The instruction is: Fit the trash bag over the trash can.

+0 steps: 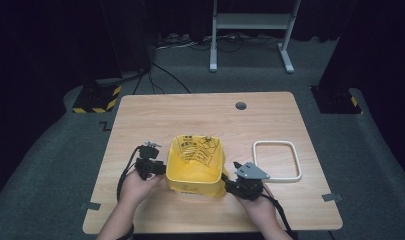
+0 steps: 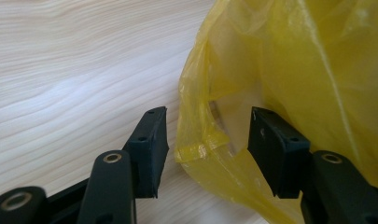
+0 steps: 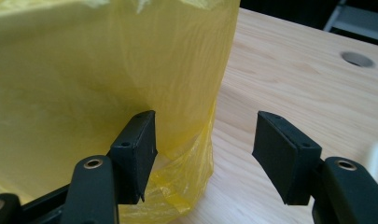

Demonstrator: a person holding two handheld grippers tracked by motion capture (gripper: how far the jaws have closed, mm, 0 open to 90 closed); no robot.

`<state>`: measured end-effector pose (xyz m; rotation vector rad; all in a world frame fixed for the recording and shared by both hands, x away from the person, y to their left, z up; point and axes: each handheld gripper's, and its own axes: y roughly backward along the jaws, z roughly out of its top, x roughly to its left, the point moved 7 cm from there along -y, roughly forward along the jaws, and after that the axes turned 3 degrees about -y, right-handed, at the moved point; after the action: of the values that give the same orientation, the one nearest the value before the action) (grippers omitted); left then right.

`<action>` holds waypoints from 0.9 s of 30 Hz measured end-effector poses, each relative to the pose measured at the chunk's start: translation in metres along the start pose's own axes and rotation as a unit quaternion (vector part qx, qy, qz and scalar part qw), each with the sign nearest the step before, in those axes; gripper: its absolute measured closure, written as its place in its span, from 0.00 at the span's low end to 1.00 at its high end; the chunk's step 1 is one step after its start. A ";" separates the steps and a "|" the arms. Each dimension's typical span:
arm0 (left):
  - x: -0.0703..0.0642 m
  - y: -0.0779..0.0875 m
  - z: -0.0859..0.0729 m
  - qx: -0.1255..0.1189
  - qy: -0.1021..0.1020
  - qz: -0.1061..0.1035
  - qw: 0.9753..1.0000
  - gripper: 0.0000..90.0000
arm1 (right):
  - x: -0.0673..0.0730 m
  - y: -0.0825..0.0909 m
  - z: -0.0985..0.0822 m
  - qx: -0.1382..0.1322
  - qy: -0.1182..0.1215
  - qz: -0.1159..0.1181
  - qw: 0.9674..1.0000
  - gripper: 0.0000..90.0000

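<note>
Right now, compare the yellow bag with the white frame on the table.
The yellow bag stands up as an open, crinkled, printed container; the white frame lies flat, a plain hollow loop. The bag sits between the left gripper and right gripper; the frame lies apart, right of them. Both rest on the table.

A bag (image 1: 196, 165) is stood on the counter (image 1: 155, 115), between the two claws. The left claw (image 1: 157, 167) is set against the bag's left side, and a fold of the bag's edge (image 2: 200, 144) is seen between its parted jaws. The right claw (image 1: 230, 185) is placed at the bag's right lower corner, its jaws apart, with the bag wall (image 3: 107, 84) beside one jaw. A frame (image 1: 276, 160) is laid flat on the counter just right of the right claw. A hole (image 1: 240, 105) is found in the counter well beyond both claws.
</note>
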<state>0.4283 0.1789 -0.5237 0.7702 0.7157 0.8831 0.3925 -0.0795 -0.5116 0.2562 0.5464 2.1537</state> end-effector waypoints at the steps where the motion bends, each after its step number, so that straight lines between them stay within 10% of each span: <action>1: -0.006 -0.003 0.002 -0.002 -0.004 -0.002 1.000 0.51 | -0.006 0.004 -0.003 0.000 -0.003 -0.005 1.000 0.43; 8: -0.041 -0.013 0.004 -0.038 -0.008 -0.032 0.999 0.47 | -0.039 0.031 -0.018 -0.003 -0.017 -0.031 0.999 0.43; 14: -0.053 0.000 -0.027 -0.108 -0.021 -0.019 0.994 0.49 | -0.050 0.041 -0.020 -0.008 -0.022 -0.040 0.999 0.44; 18: -0.061 -0.002 -0.039 -0.107 -0.039 -0.024 0.993 0.50 | -0.041 0.032 -0.016 -0.003 -0.025 -0.006 1.000 0.47; 27: -0.074 -0.004 -0.051 -0.098 -0.050 -0.049 0.993 0.53 | -0.056 0.007 -0.006 0.006 -0.009 -0.024 1.000 0.48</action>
<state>0.3558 0.1277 -0.5371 0.5957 0.5642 0.8063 0.4185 -0.1296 -0.5125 0.2663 0.5512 2.0994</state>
